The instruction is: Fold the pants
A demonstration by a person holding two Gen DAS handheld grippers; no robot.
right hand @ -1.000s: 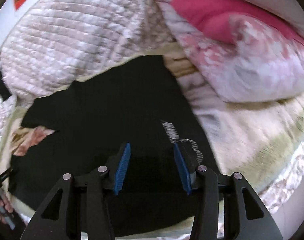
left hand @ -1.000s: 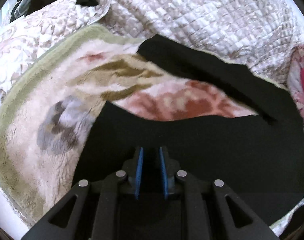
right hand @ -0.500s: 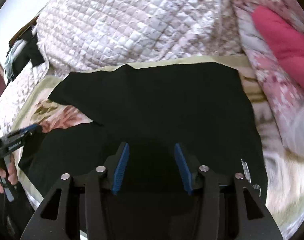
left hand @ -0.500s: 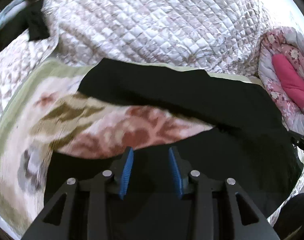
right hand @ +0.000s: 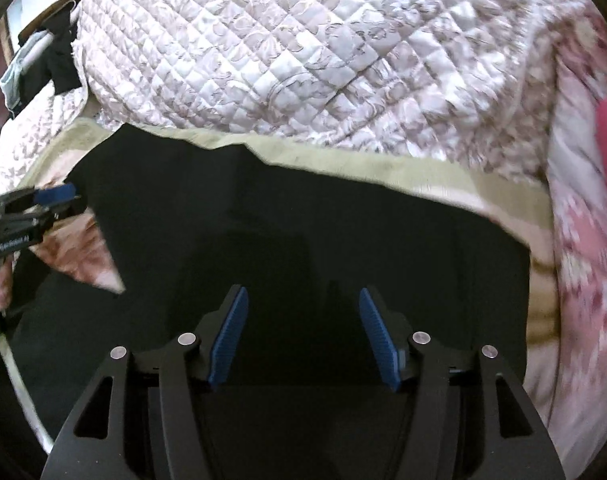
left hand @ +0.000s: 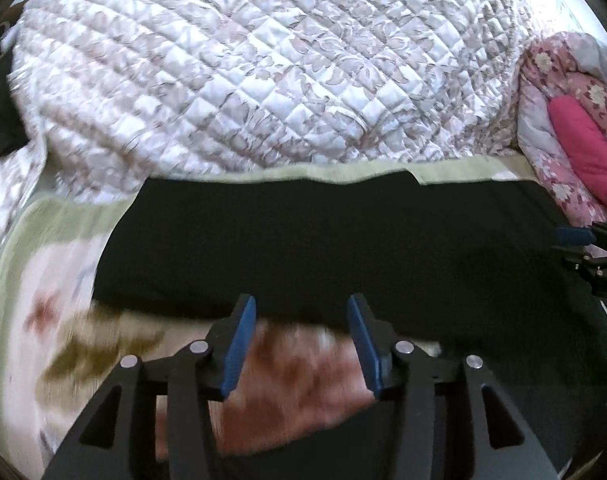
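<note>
Black pants (left hand: 323, 240) lie spread on a floral fleece blanket (left hand: 55, 320), one leg stretched across the middle of the left wrist view. My left gripper (left hand: 301, 316) hovers over the near edge of that leg, its jaws opening with nothing between the blue pads. In the right wrist view the pants (right hand: 343, 248) fill the centre. My right gripper (right hand: 303, 312) hangs above them, jaws opening, pads clear of the cloth. The left gripper (right hand: 55, 196) shows at the left edge there, held by a hand (right hand: 1, 288). The right gripper (left hand: 575, 236) shows at the right edge of the left wrist view.
A quilted pale bedspread (left hand: 243, 72) is heaped behind the pants. A pink flowered duvet with a magenta lining (left hand: 583, 148) lies at the right. Dark clothing (right hand: 59, 56) hangs at the far left beyond the bed.
Both grippers have opened wider and pulled back across the pants. The left one let go of the near black cloth, and its view now shows the blanket under its fingers.
</note>
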